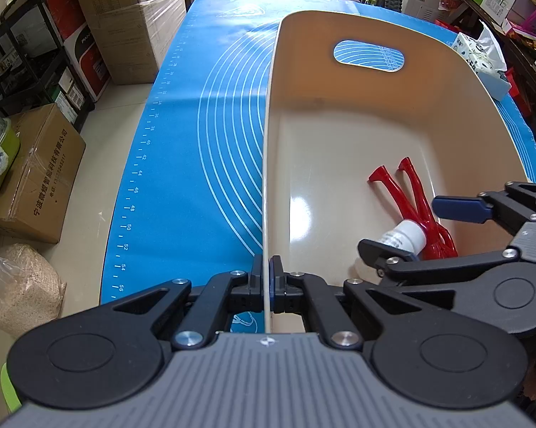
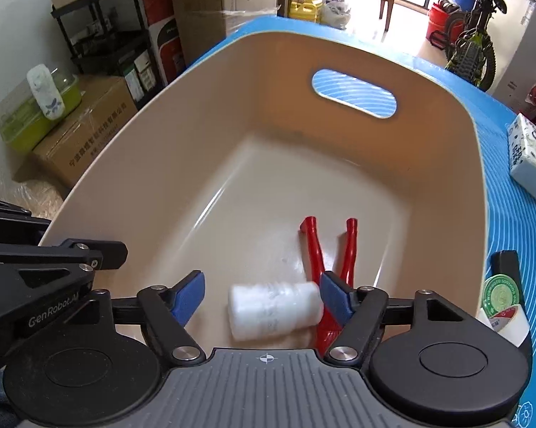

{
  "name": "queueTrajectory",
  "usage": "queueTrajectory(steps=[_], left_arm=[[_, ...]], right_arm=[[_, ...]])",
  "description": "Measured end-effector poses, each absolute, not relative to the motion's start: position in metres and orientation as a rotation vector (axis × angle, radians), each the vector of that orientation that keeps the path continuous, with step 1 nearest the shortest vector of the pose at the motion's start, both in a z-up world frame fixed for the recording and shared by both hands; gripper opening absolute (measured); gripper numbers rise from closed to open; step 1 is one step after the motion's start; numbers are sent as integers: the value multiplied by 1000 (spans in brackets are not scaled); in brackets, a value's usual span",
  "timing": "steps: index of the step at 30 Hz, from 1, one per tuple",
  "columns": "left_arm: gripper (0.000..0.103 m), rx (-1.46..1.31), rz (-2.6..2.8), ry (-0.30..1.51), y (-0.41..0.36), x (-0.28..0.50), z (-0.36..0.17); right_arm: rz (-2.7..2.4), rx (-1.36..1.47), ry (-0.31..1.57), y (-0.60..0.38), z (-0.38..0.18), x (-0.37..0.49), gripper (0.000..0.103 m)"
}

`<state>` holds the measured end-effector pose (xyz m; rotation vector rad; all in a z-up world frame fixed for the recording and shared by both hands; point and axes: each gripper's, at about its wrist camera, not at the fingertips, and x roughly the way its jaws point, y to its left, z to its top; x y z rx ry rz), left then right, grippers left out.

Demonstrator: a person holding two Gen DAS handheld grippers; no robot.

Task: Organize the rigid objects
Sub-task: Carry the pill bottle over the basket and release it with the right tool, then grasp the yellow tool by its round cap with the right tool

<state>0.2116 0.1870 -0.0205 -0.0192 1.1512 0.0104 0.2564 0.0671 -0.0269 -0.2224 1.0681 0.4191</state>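
A beige plastic bin [image 1: 339,82] [image 2: 182,121] stands on a blue mat. My left gripper [image 1: 266,278] is shut on the bin's left wall at its near end. Red pliers [image 1: 414,199] [image 2: 312,246] lie on the bin floor at the right. A small white bottle [image 2: 273,308] [image 1: 408,233] lies on its side beside the pliers, blurred in the right wrist view. My right gripper [image 2: 262,294] [image 1: 407,226] is open above the bottle, its fingers apart on either side and clear of it.
A tissue pack [image 2: 531,157] [image 1: 481,60] lies on the blue mat [image 1: 196,142] to the right of the bin. Tape rolls [image 2: 503,303] sit at the bin's near right corner. Cardboard boxes [image 1: 36,174] and a black rack [image 1: 29,46] stand on the floor at left.
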Motion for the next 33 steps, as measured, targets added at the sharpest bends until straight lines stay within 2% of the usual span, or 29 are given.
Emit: queueTrajectory(steps=[19, 24, 33], left_arm=[[4, -19, 13, 1152, 188, 211, -21], [4, -17, 13, 1153, 188, 211, -21], [4, -16, 14, 1153, 188, 211, -21]], right_arm=[[285, -107, 829, -31, 45, 230, 82], [210, -84, 827, -72, 40, 222, 83], [106, -5, 909, -126, -7, 217, 82]])
